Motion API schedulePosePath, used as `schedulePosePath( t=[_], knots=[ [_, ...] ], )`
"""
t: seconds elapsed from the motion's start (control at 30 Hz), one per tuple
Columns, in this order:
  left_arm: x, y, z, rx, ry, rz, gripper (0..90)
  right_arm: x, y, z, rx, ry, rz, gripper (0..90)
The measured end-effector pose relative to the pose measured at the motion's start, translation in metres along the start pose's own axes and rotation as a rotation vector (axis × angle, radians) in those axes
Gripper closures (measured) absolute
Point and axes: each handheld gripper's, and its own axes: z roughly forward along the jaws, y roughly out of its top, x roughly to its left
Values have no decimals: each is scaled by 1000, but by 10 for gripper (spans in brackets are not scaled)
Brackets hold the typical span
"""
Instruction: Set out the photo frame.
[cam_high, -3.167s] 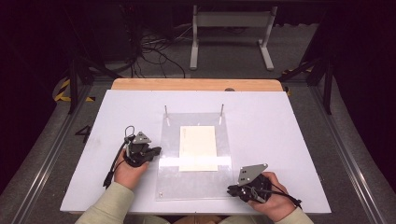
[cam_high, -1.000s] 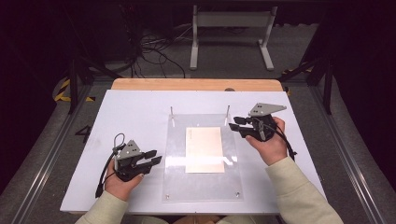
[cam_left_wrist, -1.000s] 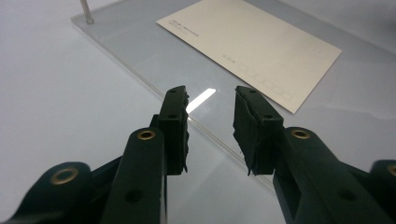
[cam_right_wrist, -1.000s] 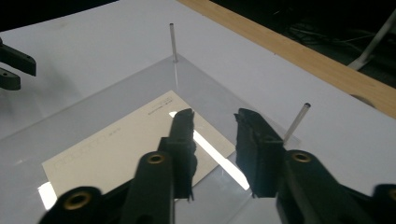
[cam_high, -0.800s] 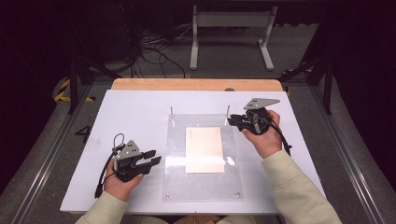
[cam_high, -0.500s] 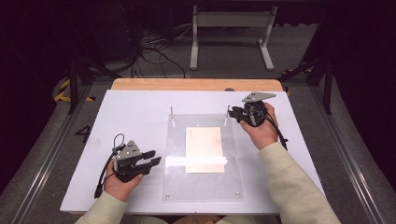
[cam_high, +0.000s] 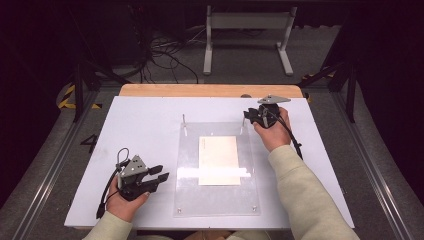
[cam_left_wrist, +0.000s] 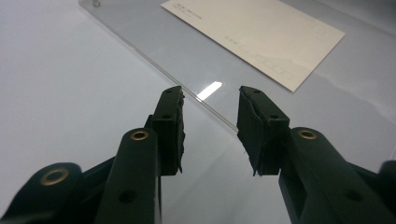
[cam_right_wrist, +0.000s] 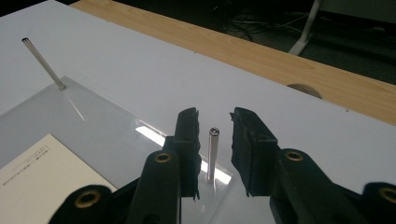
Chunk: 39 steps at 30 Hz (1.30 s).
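Thin upright metal pin (cam_right_wrist: 212, 154) at the far right corner of the clear acrylic plate (cam_high: 216, 200) stands between your right gripper's (cam_right_wrist: 215, 122) parted jaws, neither pad touching it; your left gripper (cam_left_wrist: 210, 100) waits open and empty at the plate's near left edge; a cream card (cam_high: 218, 160) lies under the plate.

Both tools (left (cam_high: 161, 176), right (cam_high: 248, 116)) agape

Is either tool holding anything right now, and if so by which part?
Nothing is held. The right tool has its open jaws around the pin without touching it; the left tool is open and empty beside the clear plate.
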Motion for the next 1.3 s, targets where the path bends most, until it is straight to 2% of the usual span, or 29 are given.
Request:
schedulePosePath(
  t=[0.1,0.23,0.3,0.37,0.4,0.53,0.63,0.7,0.87,1.13,1.3],
  knots=[
    [0,-3,1,6,4,-8,612,0,-3,5,4,9,4,707],
    [0,-5,0,13,5,-12,608,1,-7,13,2,-2,2,715],
    [0,-6,-1,12,6,-10,608,3,-9,16,10,-21,-5,754],
    [0,-7,-1,13,5,-17,607,4,-10,17,18,-34,-8,840],
    [0,-7,-1,13,5,-23,607,4,-10,17,18,-40,-9,846],
    [0,-7,-1,10,2,-19,604,3,-11,18,11,-36,11,849],
    [-1,-6,-1,10,6,-13,600,0,-14,19,-4,-14,-9,849],
    [-2,-6,0,9,4,-15,598,-2,-16,19,-12,-6,6,850],
    [-3,-5,0,8,3,-7,596,0,-18,22,-21,-27,29,852],
    [-2,-5,-1,3,-9,-16,593,-5,-20,26,-36,-7,78,854],
    [-1,-6,-2,-3,0,-19,589,-10,-21,30,-48,15,109,854]
  ],
)
